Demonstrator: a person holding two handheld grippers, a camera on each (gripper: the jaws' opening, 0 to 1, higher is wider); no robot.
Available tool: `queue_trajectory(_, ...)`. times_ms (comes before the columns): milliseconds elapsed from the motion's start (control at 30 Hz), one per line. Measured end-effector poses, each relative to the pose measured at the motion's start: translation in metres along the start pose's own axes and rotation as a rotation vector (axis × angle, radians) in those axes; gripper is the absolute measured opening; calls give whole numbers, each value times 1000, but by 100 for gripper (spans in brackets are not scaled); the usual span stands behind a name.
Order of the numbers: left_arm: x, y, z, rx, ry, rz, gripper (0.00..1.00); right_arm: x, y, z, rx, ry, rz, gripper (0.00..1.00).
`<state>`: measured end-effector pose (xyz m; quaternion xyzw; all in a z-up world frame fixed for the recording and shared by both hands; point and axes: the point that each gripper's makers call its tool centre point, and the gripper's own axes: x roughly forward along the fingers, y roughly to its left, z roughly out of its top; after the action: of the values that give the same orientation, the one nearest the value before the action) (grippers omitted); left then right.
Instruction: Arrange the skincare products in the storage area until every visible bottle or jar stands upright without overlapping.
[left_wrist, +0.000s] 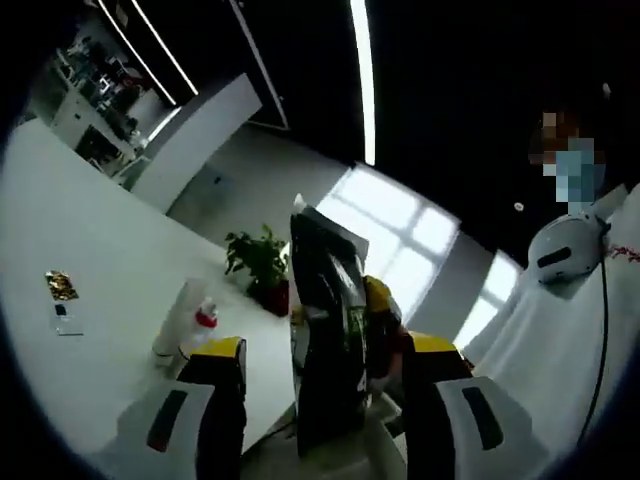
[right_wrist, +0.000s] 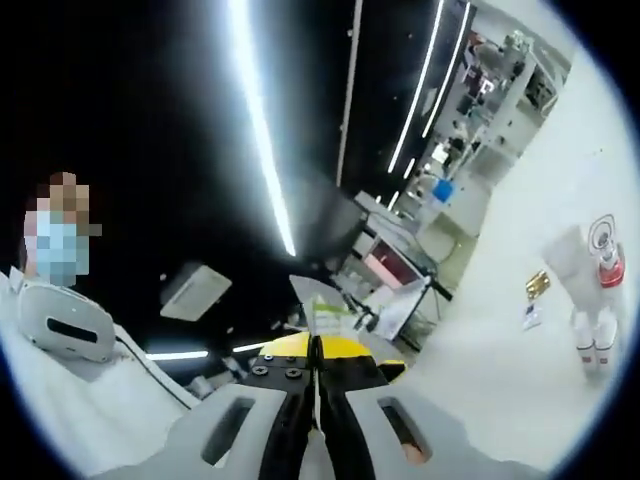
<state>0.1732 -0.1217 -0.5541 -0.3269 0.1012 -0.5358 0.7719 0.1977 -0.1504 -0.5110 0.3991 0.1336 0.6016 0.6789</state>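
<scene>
bottles: 1 (left_wrist: 185, 320) | potted plants: 1 (left_wrist: 262, 264) | pouches: 1 (left_wrist: 325, 330)

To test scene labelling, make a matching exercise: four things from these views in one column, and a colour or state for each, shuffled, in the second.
Things:
1. pouch
2. bottle
3. plant
4. small packet

Colour or state:
A. green leaves, reddish pot
B. gold, lying on the white table
C. white with a red cap
D. dark, pinched in the shut jaws of the right hand-held gripper

Pairs: 1-D, 2-C, 3-A, 4-B
</scene>
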Motion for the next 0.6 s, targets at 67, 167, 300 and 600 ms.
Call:
queue_trajectory(67,6,3,-4,1,17,20,41,4,1,1,-1,1,7,1)
queue_trajectory(167,11,6,-11,-14,52,37,30,8,0,1,2,-3,13,1)
queue_trajectory(300,8,11,-10,-61,28,70,28,7,-9,3,-23,-3,-28,1)
queue_trajectory(600,0,4,7,-135,-77,53,24,1,-17,4,-18,-4,-54,1)
